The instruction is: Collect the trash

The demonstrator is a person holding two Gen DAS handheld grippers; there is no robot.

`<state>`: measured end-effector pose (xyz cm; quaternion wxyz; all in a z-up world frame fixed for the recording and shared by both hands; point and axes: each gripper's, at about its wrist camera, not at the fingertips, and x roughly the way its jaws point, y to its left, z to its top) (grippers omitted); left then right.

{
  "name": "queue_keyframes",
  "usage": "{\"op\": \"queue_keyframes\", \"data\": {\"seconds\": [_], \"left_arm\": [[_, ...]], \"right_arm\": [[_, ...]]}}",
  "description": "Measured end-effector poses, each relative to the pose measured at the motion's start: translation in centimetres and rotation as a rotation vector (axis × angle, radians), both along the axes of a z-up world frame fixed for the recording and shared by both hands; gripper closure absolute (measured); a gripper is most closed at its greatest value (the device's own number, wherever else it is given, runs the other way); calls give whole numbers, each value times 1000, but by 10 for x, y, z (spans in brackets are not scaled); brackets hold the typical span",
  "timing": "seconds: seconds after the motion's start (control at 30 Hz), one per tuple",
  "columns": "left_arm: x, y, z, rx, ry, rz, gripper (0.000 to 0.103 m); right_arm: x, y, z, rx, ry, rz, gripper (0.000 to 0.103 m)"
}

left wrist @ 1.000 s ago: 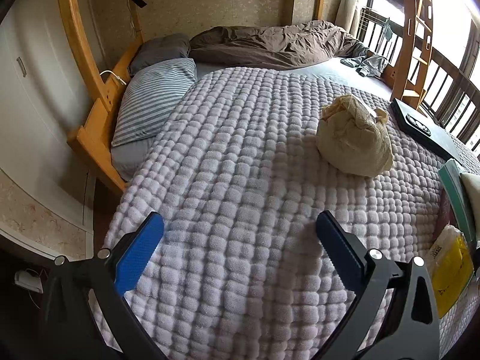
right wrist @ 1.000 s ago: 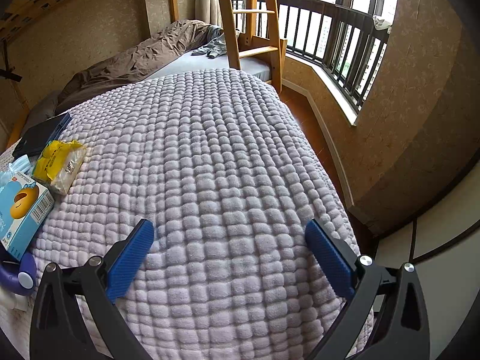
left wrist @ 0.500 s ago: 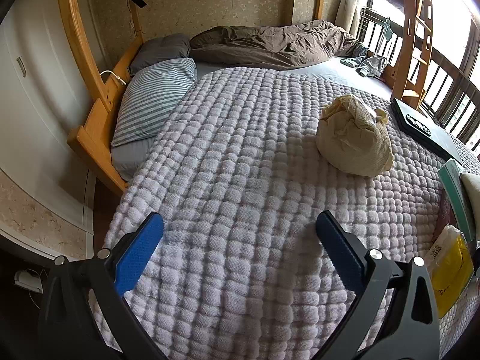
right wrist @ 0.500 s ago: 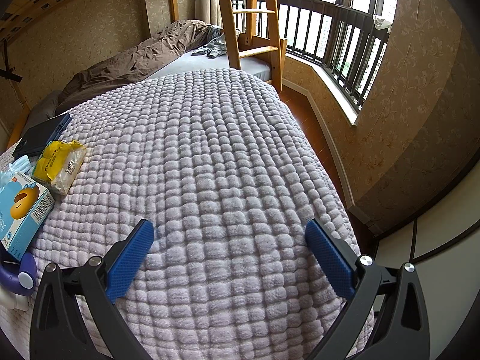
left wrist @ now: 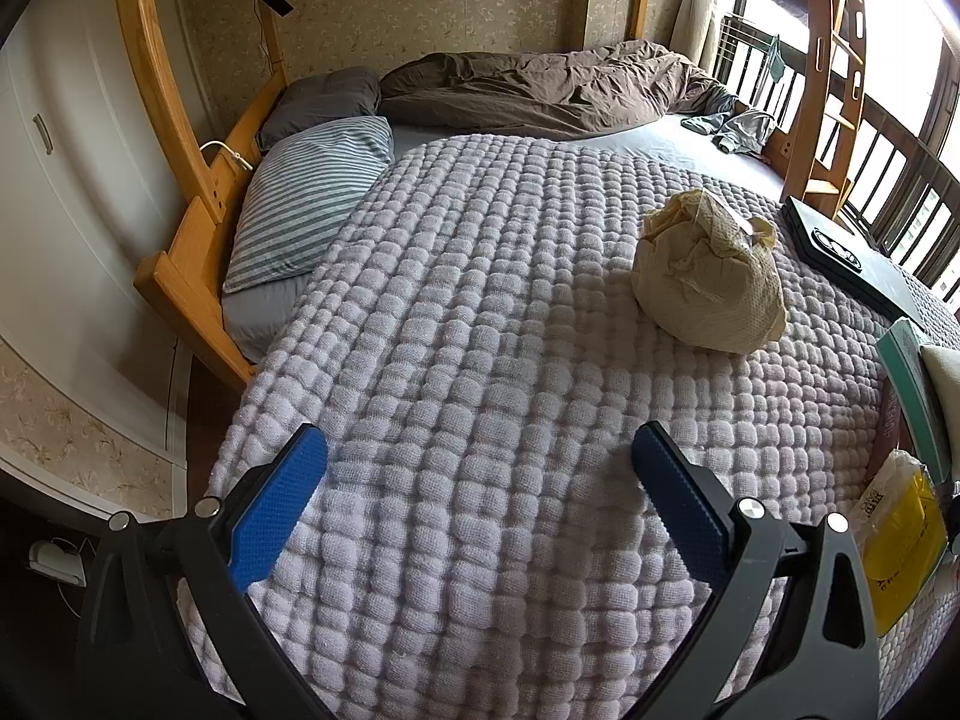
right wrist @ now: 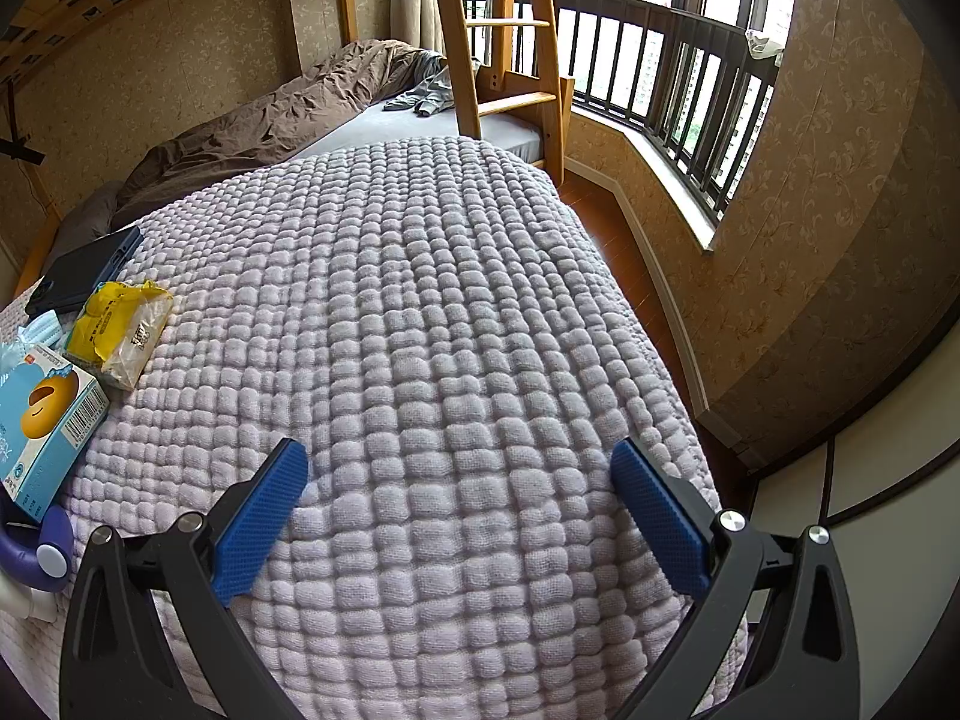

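Observation:
A tied cream bag (left wrist: 708, 276) sits on the lilac quilted blanket (left wrist: 480, 324), ahead and to the right of my left gripper (left wrist: 480, 450), which is open and holds nothing. A yellow tissue pack (left wrist: 900, 546) lies at the right edge of the left wrist view. In the right wrist view the same yellow pack (right wrist: 120, 324) lies far left beside a light blue box (right wrist: 42, 414). My right gripper (right wrist: 459, 450) hangs open over bare blanket (right wrist: 468, 300), well right of those items.
A dark flat case (left wrist: 840, 258) and a green book (left wrist: 912, 384) lie right of the bag. Striped pillow (left wrist: 312, 204), brown duvet (left wrist: 540, 90) and wooden ladder (right wrist: 504, 42) ring the bed. A purple object (right wrist: 36, 552) sits at the blanket's near left corner.

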<state>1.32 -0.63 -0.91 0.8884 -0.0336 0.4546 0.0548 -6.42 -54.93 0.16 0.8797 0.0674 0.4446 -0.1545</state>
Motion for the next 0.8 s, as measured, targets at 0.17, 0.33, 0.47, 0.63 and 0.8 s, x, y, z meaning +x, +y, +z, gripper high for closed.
{"op": "queue_keyframes", "data": {"seconds": [0.17,0.33,0.47,0.63,0.8], "left_arm": [[-1,1,0,0,0,0,1],[-1,0,0,-3,0,-1,1],[-1,1,0,-3,0,-1,1],[-1,1,0,-3,0,-1,1],[0,0,0,-3,0,-1,1]], "right_arm": [[-1,0,0,0,0,0,4],[0,0,0,1,0,0,4],[-1,0,0,1,0,0,4],[0,0,0,1,0,0,4],[-2,0,0,1,0,0,4]]}}
